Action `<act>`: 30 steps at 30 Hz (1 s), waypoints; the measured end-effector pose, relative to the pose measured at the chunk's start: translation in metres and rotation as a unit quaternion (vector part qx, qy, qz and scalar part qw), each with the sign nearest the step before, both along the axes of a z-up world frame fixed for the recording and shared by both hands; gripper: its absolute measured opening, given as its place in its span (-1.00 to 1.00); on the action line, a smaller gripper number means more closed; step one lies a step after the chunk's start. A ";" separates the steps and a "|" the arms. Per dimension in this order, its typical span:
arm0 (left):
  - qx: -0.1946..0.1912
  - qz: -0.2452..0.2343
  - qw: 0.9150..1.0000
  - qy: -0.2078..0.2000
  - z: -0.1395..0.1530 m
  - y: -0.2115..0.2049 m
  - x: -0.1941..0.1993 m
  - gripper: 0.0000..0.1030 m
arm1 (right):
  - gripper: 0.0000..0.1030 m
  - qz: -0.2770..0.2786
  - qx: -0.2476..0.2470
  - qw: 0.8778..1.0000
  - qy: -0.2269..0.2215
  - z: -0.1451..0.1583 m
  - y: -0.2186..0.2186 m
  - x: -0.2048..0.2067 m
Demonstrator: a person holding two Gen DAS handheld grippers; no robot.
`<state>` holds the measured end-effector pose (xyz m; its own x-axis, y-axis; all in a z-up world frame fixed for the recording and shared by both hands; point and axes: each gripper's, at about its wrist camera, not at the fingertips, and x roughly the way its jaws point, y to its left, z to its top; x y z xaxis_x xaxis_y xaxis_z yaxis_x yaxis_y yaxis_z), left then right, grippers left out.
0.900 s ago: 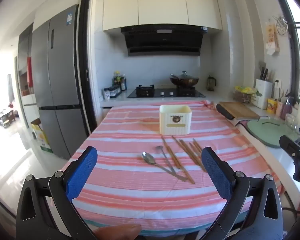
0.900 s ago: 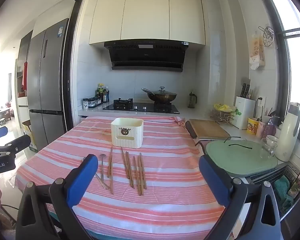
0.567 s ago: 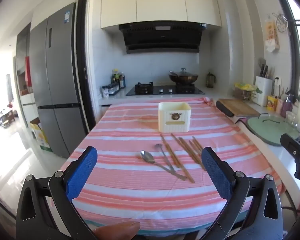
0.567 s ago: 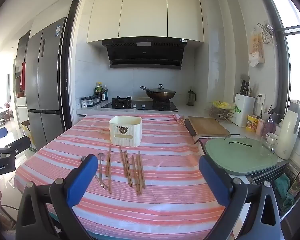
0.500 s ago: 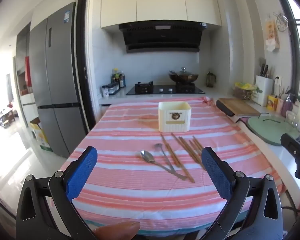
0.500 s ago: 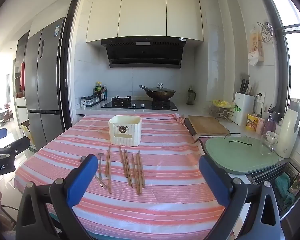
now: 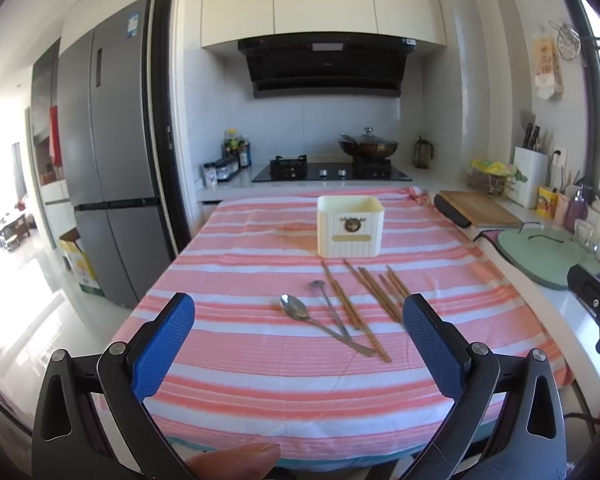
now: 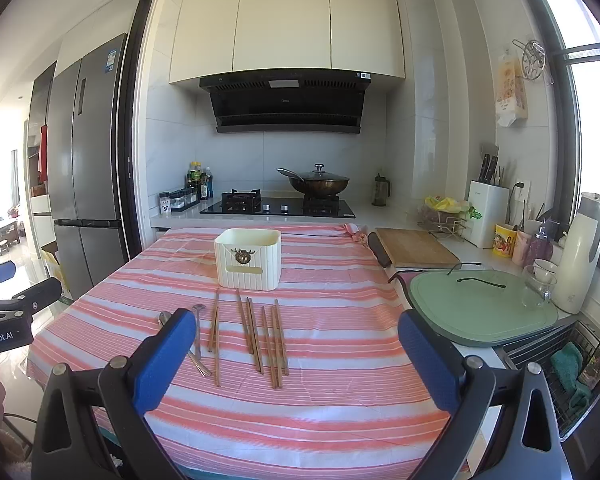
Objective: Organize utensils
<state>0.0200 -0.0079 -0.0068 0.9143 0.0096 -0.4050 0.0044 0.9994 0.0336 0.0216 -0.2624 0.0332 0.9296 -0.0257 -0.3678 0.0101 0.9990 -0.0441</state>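
A cream utensil holder [image 7: 350,226] [image 8: 248,258] stands upright near the middle of a table under a pink striped cloth [image 7: 240,360]. In front of it lie two metal spoons [image 7: 296,308] [image 8: 198,320] and several wooden chopsticks [image 7: 376,292] [image 8: 256,332], loosely fanned. My left gripper [image 7: 296,306] is open and empty, held back from the table's near edge. My right gripper [image 8: 295,318] is also open and empty, to the right of the left one. Each gripper shows at the edge of the other's view.
A wooden cutting board [image 8: 414,248] and a green board [image 8: 480,306] lie on the counter to the right. A white thermos [image 8: 580,252] and cups stand beside them. A stove with a wok [image 8: 320,184] is behind the table, and a fridge [image 7: 104,148] stands to the left.
Both views have shifted only slightly, so the holder sits a touch higher in frame. Nothing on the table has moved and both grippers stay open.
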 end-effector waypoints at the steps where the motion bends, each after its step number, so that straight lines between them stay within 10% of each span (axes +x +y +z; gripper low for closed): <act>1: -0.001 0.000 1.000 0.001 -0.001 0.000 0.000 0.99 | 1.00 0.000 0.000 1.000 0.000 0.000 0.000 -0.001; 30: -0.003 0.003 1.000 0.006 -0.005 0.003 0.001 0.99 | 1.00 0.000 -0.001 1.000 0.006 -0.005 0.003 0.004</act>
<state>0.0206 -0.0051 -0.0121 0.9092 0.0126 -0.4162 -0.0015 0.9996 0.0270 0.0256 -0.2595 0.0285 0.9252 -0.0264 -0.3786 0.0100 0.9989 -0.0453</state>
